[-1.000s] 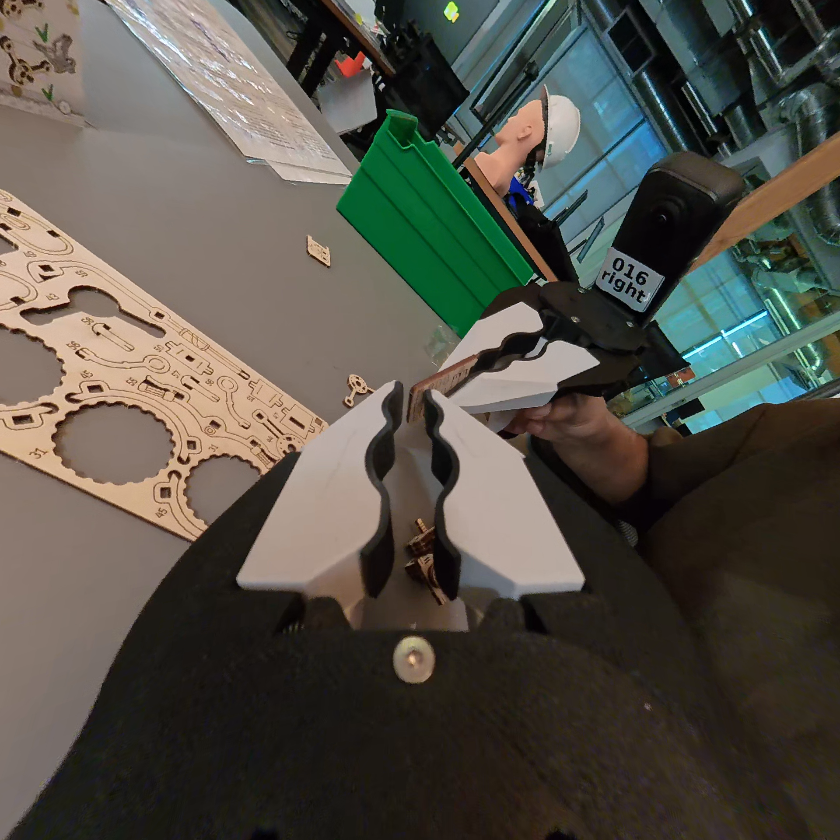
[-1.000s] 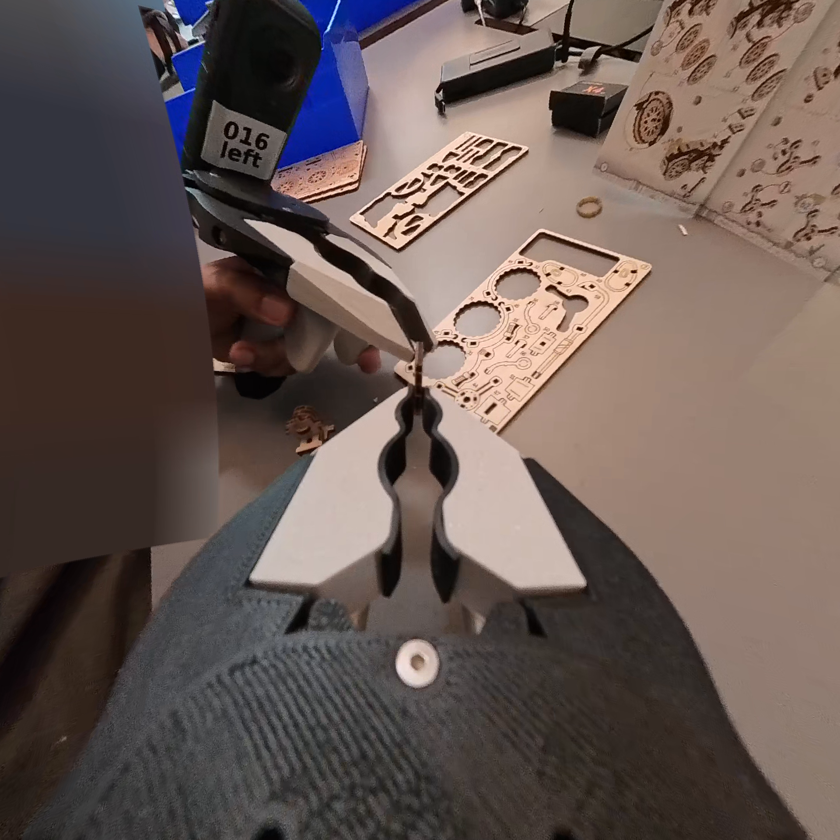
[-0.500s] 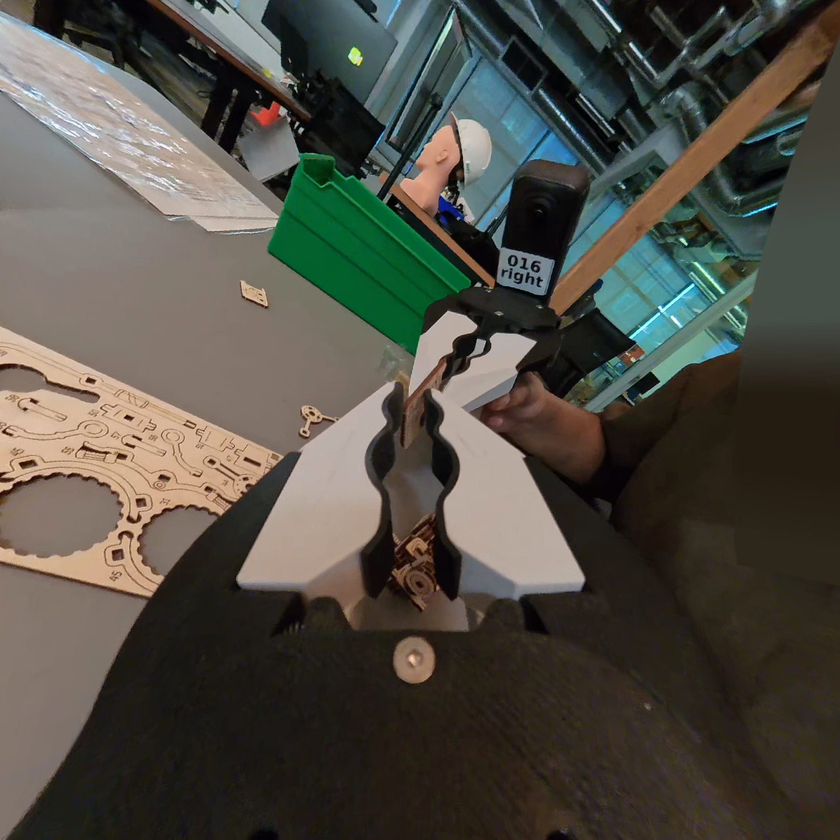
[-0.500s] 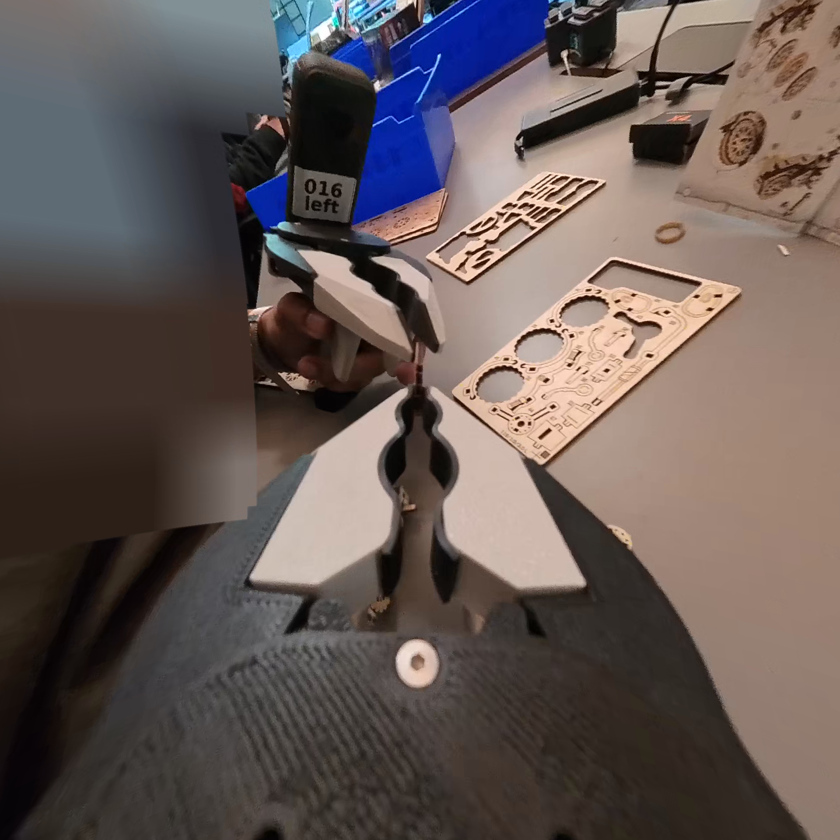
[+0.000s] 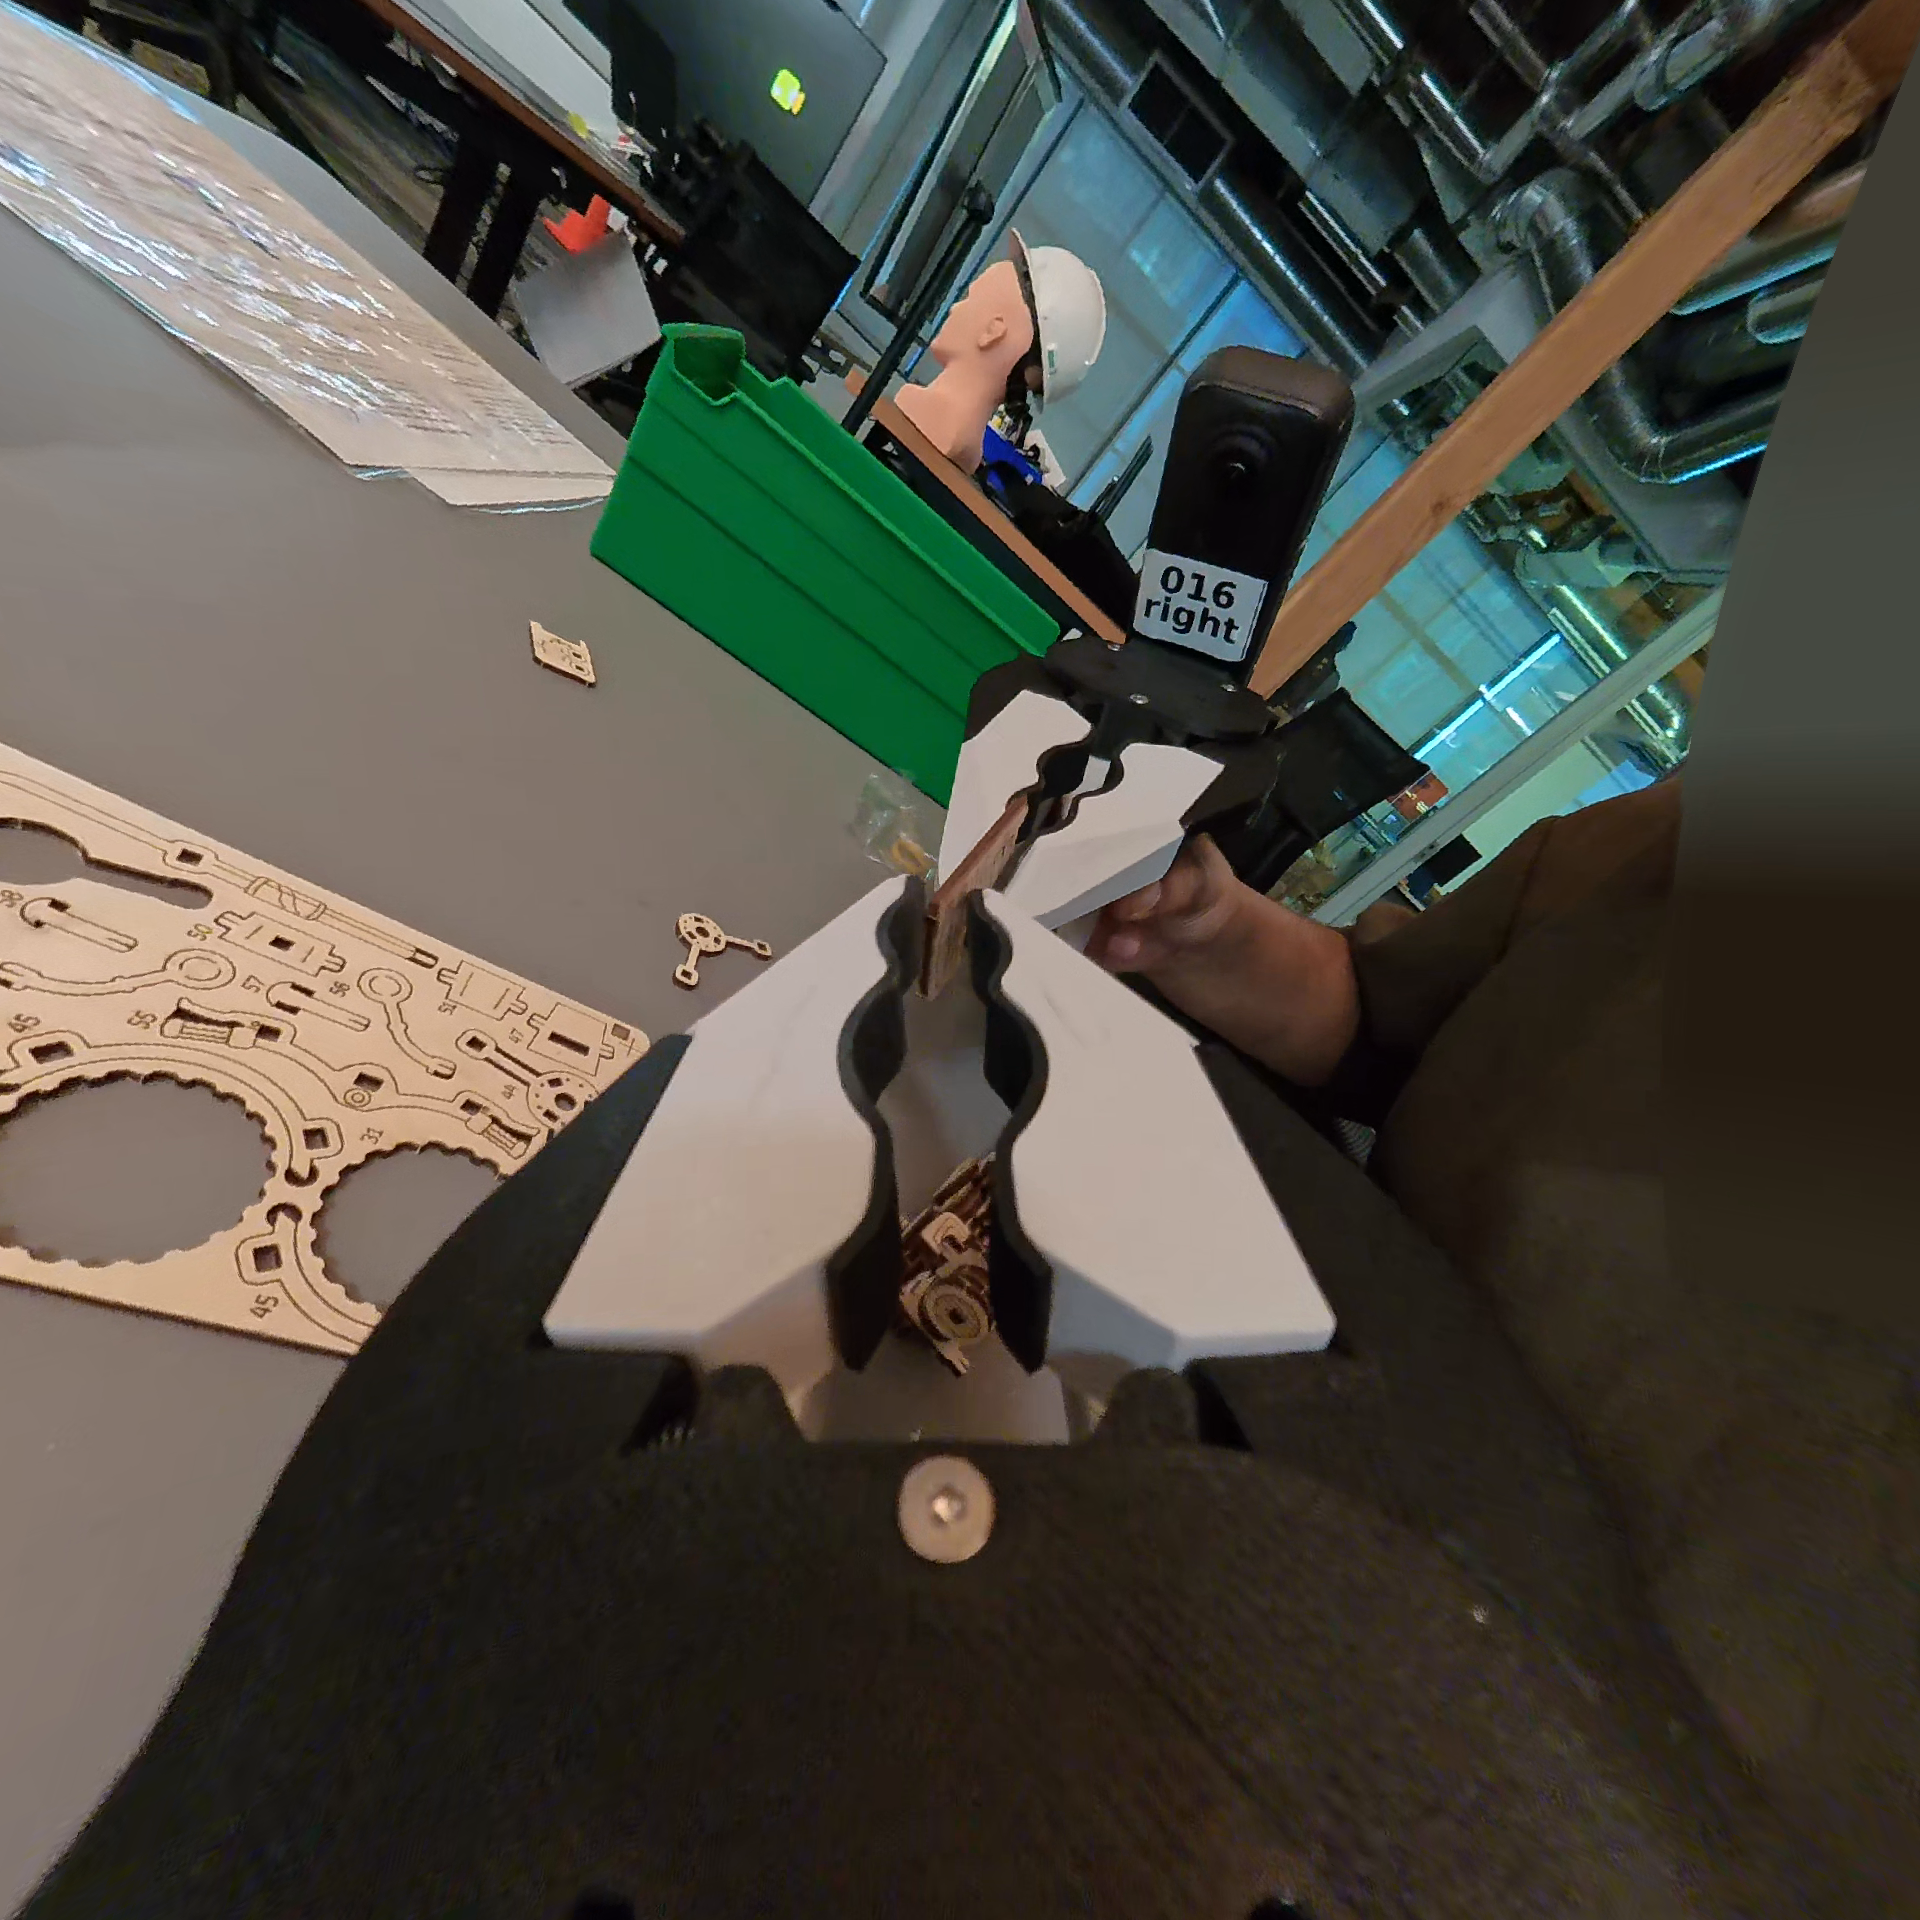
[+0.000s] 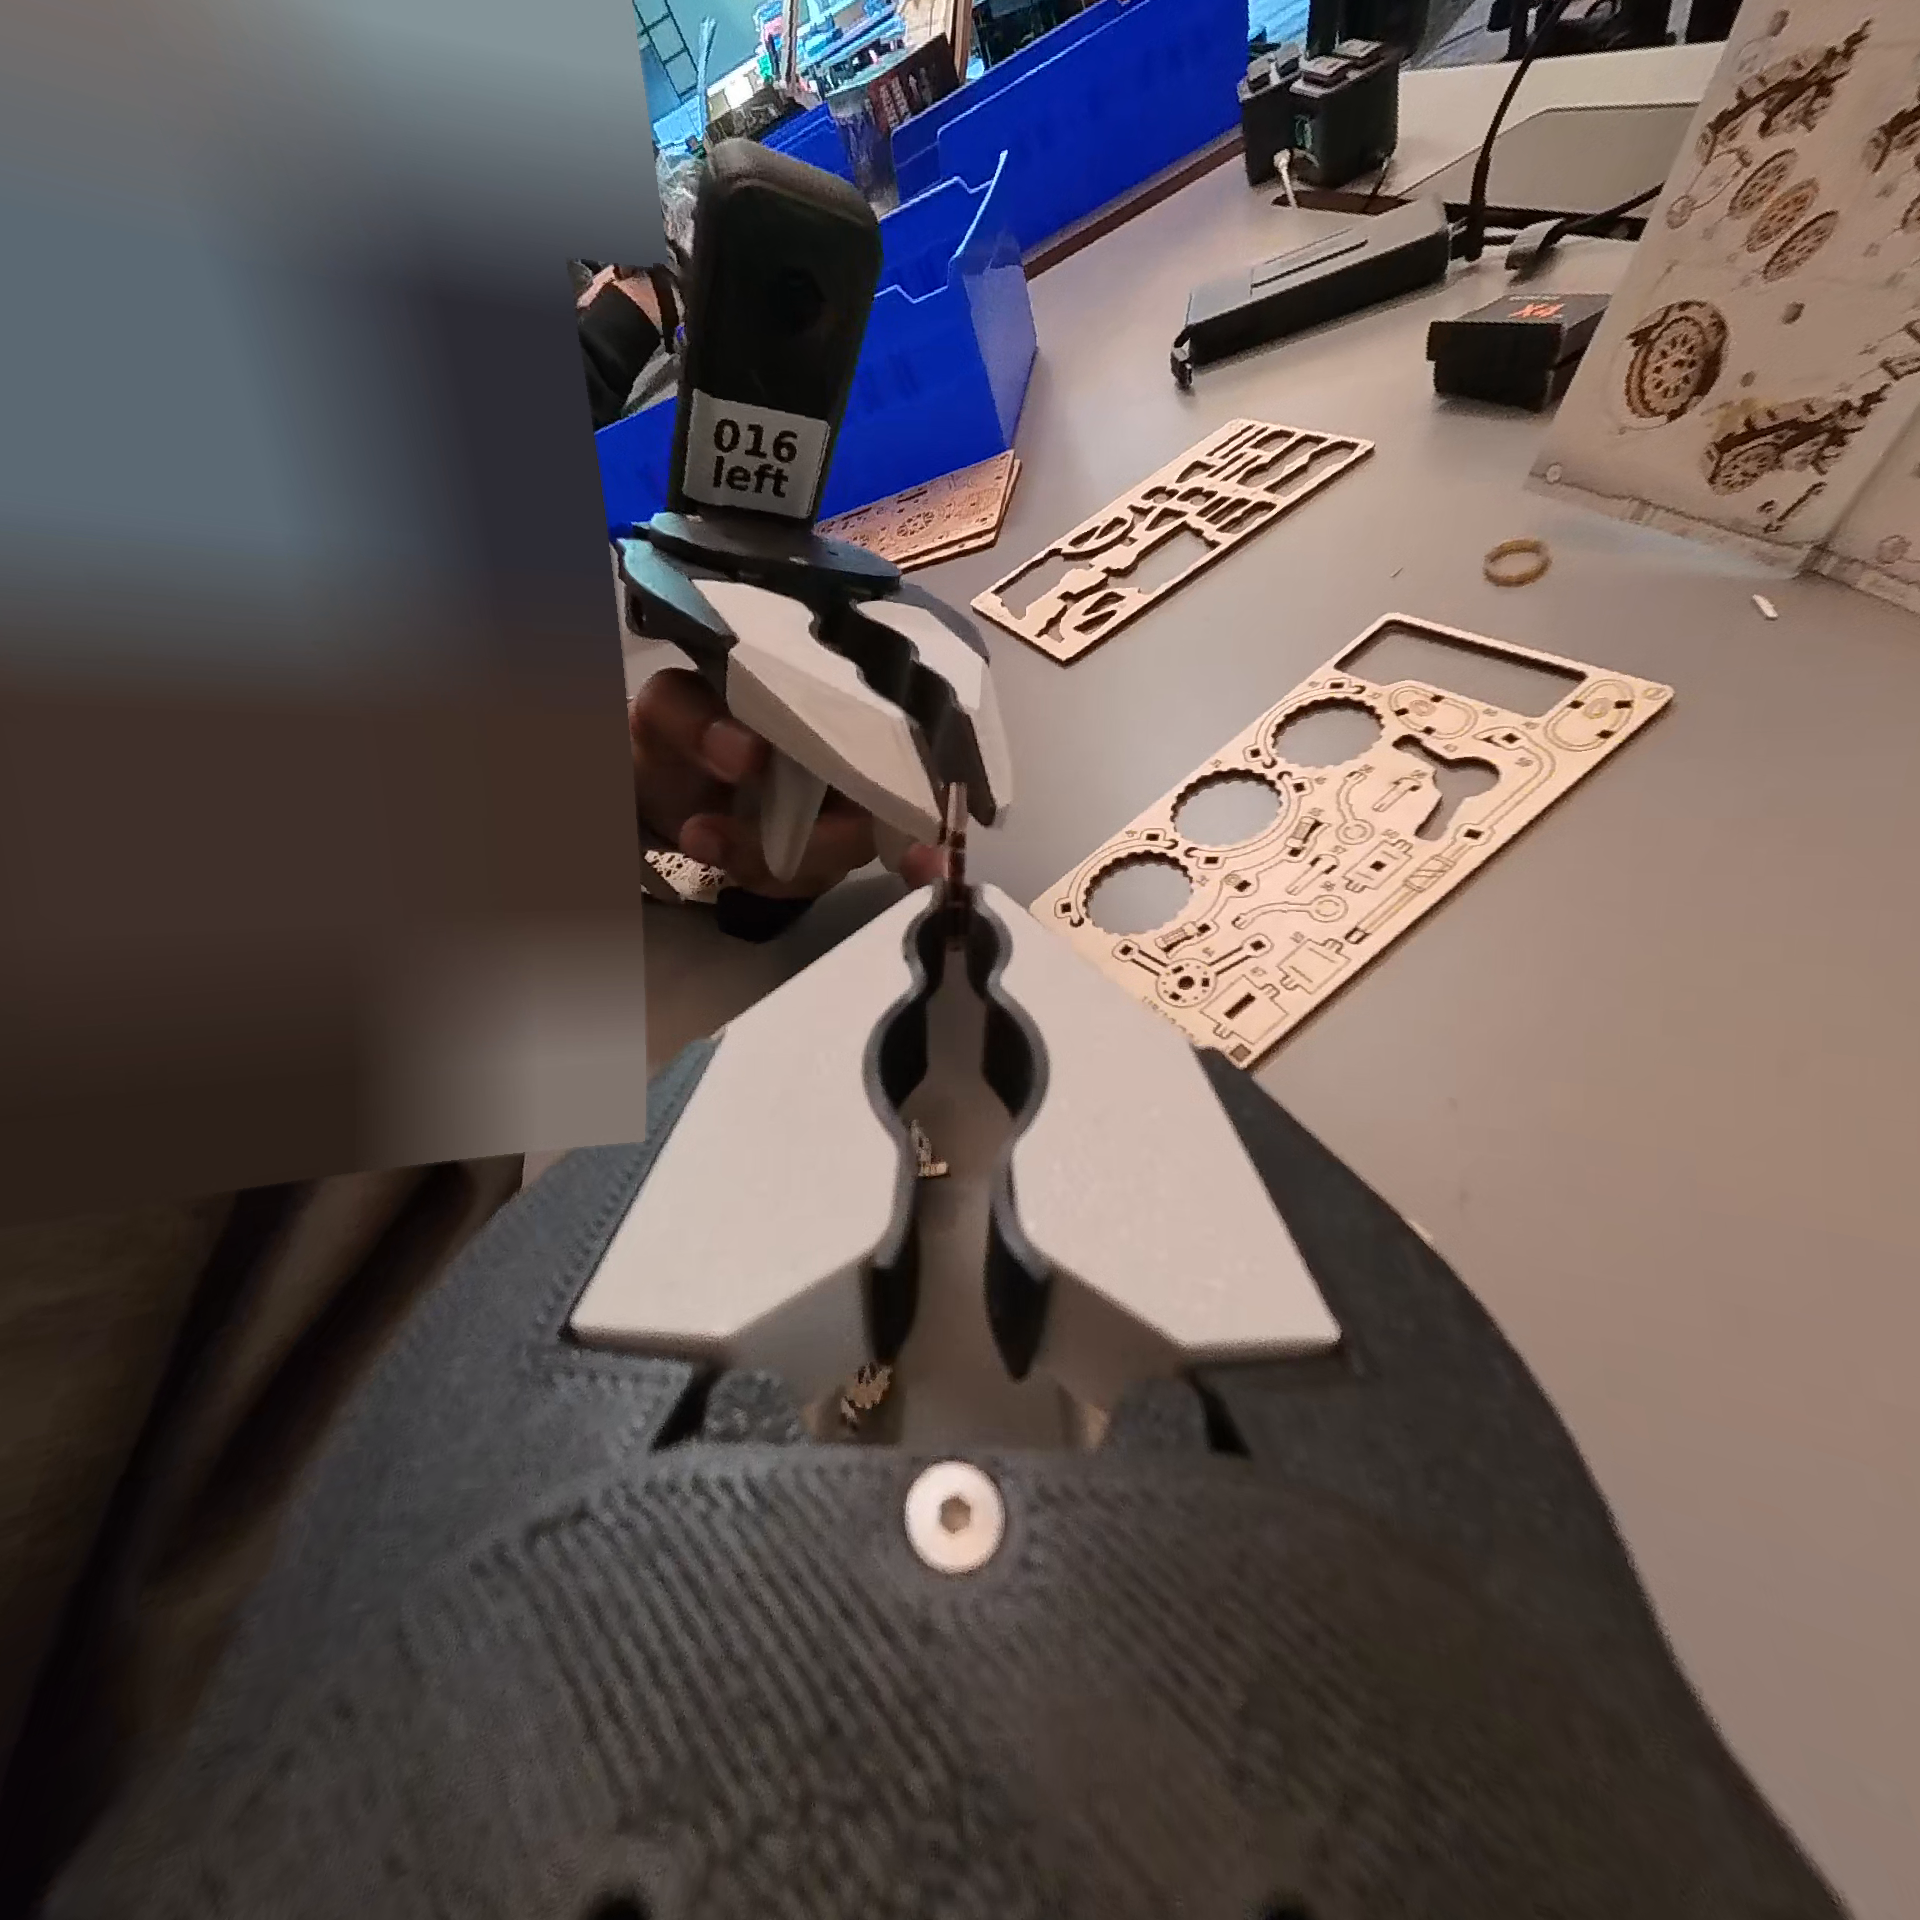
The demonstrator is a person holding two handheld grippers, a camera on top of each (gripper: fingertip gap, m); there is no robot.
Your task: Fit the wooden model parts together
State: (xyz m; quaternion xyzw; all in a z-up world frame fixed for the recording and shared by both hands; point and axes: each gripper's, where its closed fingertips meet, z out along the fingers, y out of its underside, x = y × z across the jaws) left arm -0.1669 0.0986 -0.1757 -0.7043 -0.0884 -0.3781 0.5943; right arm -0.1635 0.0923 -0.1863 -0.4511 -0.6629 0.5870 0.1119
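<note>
A thin flat wooden part (image 5: 982, 868) spans between the tips of both grippers, held above the grey table (image 5: 312, 675). My left gripper (image 5: 940, 920) is shut on its near end. My right gripper (image 6: 954, 909) is shut on the other end and faces the left one tip to tip. In the right wrist view the part (image 6: 954, 857) shows edge-on. I cannot tell whether it is one piece or two joined. A small wooden assembly (image 5: 945, 1283) shows below through the left gripper's jaws.
A punched wooden parts sheet (image 5: 260, 1039) lies on the table to the left and shows in the right wrist view (image 6: 1351, 852). A second sheet (image 6: 1174, 530), a green bin (image 5: 810, 582), a blue bin (image 6: 935, 343) and loose small parts (image 5: 717, 940) lie around. Less than 4 cm separates the two grippers' tips.
Both grippers have turned more upright and risen a little while staying tip to tip on the wooden part. The right gripper has swung from lying sideways to standing upright.
</note>
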